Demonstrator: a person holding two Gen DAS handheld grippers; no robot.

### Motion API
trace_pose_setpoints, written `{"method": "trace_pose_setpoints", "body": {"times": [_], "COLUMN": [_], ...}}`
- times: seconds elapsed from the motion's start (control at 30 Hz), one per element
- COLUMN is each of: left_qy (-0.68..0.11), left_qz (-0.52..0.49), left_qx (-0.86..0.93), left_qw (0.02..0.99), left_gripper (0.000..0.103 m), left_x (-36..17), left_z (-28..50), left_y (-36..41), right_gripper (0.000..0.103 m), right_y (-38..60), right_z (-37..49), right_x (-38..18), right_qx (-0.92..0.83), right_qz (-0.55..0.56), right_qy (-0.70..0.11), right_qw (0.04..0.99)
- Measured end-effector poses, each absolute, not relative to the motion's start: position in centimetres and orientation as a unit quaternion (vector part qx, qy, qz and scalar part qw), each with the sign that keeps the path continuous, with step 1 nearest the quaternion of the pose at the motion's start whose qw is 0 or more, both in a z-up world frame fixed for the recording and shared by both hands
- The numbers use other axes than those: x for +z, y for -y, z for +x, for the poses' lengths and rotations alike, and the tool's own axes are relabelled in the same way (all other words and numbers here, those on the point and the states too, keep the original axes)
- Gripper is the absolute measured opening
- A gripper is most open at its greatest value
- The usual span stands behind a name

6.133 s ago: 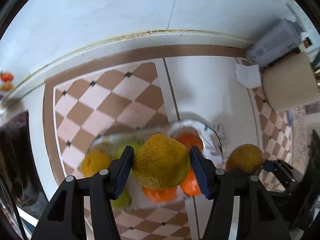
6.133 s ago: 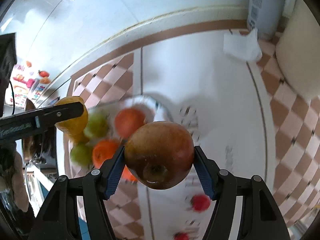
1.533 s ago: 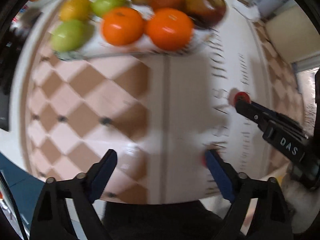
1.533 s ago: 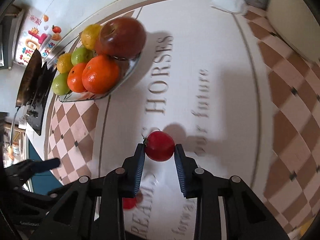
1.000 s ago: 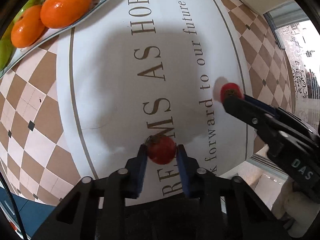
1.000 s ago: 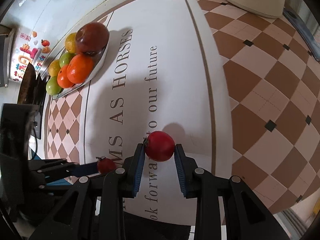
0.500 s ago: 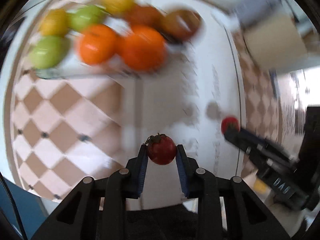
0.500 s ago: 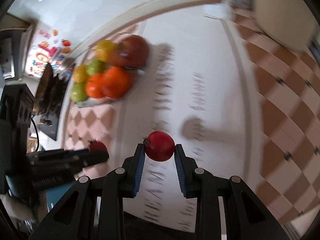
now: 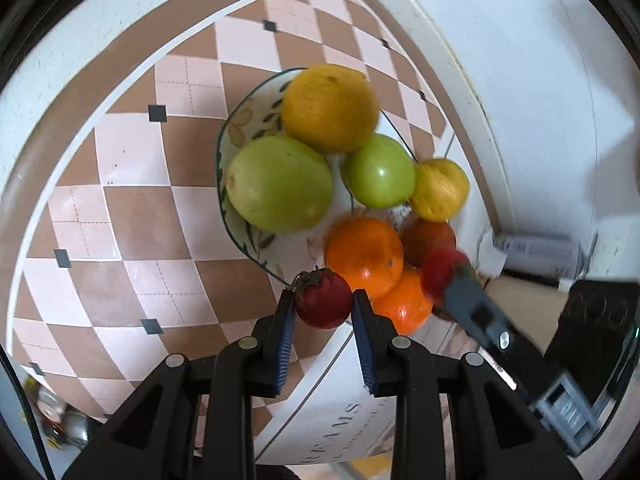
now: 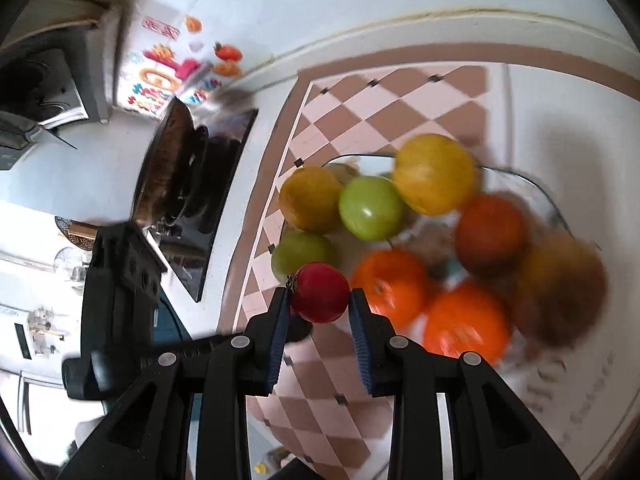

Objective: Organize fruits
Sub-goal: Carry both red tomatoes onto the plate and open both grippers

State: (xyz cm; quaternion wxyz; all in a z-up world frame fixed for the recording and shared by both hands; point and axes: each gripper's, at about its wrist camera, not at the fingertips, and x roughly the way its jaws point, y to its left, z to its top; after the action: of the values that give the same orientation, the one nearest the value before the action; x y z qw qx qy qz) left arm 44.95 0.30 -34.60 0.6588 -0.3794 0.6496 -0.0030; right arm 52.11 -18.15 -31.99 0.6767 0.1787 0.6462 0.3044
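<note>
My left gripper [image 9: 323, 308] is shut on a small red tomato [image 9: 323, 300] with a stem, held above the near rim of the patterned fruit plate [image 9: 234, 128]. The plate holds yellow, green and orange fruits, among them a large green fruit [image 9: 280, 184] and an orange [image 9: 364, 252]. My right gripper [image 10: 318, 300] is shut on a second red tomato [image 10: 319, 293], also above the plate [image 10: 556, 208] near an orange [image 10: 394, 284]. The right gripper's tomato also shows in the left wrist view [image 9: 444, 268], over the plate's right side.
The plate sits on a brown-and-pink checkered cloth [image 9: 128, 184] on a counter against a white wall [image 9: 540, 60]. A black stove with a dark pan [image 10: 176, 176] lies left of the plate. A white carton [image 9: 536, 246] lies at the right.
Both grippers, each still holding its tomato, have swung from over the printed cloth to above the fruit plate, which now fills the middle of both views.
</note>
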Motion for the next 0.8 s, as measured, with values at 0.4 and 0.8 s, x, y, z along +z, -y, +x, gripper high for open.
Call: {"method": "trace_pose_setpoints", "body": {"times": [0.4, 0.8], "left_qy": [-0.667, -0.672], "left_qz": [-0.386, -0.233], "left_qx": [0.001, 0.042], "left_qw": [0.637, 0.701], "left_gripper": [0.028, 0.091], "left_x": [-36.4, -32.1], "left_z": [47.5, 47.5], "left_y": [-0.2, 0.5], "right_gripper": [0.075, 0.093], "right_y": [16.3, 22.1], "right_z": [54.2, 51.0], "right_x": [-34.1, -28.2], "right_qx": [0.270, 0.152], "right_qz": [0.161, 0.030], "right_qy": [-0.681, -0.625], "right_qw": [0.662, 0.765]}}
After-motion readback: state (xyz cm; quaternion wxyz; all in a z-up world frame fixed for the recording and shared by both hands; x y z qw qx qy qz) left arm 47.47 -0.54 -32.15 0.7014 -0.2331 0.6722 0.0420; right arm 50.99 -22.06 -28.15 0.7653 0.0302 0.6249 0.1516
